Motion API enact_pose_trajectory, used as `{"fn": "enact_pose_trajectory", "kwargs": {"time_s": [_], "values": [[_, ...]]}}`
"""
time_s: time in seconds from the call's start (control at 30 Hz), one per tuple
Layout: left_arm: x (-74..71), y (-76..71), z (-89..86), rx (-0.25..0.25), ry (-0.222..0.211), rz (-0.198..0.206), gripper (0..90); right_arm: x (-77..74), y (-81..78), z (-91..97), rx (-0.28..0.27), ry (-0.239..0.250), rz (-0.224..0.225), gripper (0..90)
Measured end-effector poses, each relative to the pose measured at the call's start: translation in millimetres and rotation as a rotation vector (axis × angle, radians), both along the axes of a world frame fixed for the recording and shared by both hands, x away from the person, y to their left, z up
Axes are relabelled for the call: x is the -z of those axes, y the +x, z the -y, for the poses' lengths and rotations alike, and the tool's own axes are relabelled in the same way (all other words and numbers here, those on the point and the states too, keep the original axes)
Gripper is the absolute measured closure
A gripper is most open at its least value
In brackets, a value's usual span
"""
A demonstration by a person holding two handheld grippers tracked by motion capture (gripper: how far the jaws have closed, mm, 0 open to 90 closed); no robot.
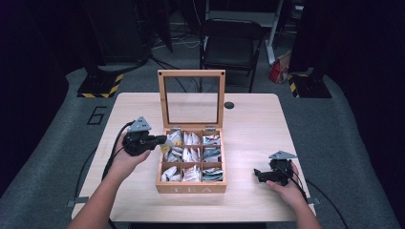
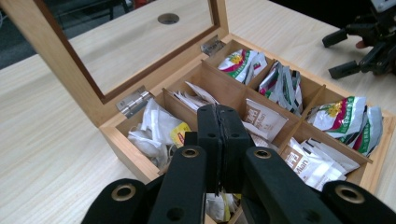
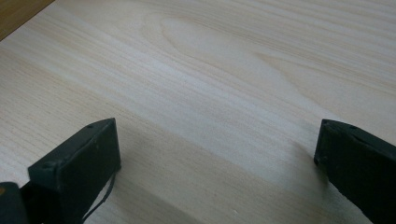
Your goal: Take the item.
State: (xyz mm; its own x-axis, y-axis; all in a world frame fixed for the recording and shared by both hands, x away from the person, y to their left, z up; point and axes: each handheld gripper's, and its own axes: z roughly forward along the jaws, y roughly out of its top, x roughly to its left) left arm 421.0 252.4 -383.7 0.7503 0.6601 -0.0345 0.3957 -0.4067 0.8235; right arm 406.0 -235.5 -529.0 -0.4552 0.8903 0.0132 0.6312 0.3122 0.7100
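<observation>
A wooden tea box [image 1: 191,188] stands mid-table with its glass lid [image 1: 191,74] propped upright. Its compartments hold several paper tea bags [image 2: 261,119] and foil sachets [image 2: 348,116]. My left gripper [image 1: 165,141] hovers over the box's left column with its jaws pressed shut [image 2: 219,122]. A small tea bag with a yellow tag [image 1: 166,147] hangs at its tip, and white and yellow paper [image 2: 215,206] shows just under the jaws. My right gripper [image 1: 261,175] rests low over bare table to the right of the box, open [image 3: 217,144], nothing between its fingers.
The light wooden table [image 1: 248,129] has a round cable hole [image 1: 229,105] behind the box. Past the far edge stand a black chair [image 1: 229,45], a red bag [image 1: 277,71] and yellow-black striped stand bases [image 1: 100,87]. The right gripper [image 2: 359,46] shows beyond the box.
</observation>
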Motion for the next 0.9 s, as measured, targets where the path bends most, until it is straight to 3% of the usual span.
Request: {"fn": "enact_pose_trajectory", "kwargs": {"time_s": [0.37,0.9], "values": [[-13.0,1.1,-21.5,-0.053,-0.002,0.018,89.1,0.0,0.0,0.0,0.0,0.0,0.0,0.0],[-18.7,4.6,-42.2,-0.115,-0.019,0.022,89.1,0.0,0.0,0.0,0.0,0.0,0.0,0.0]]}}
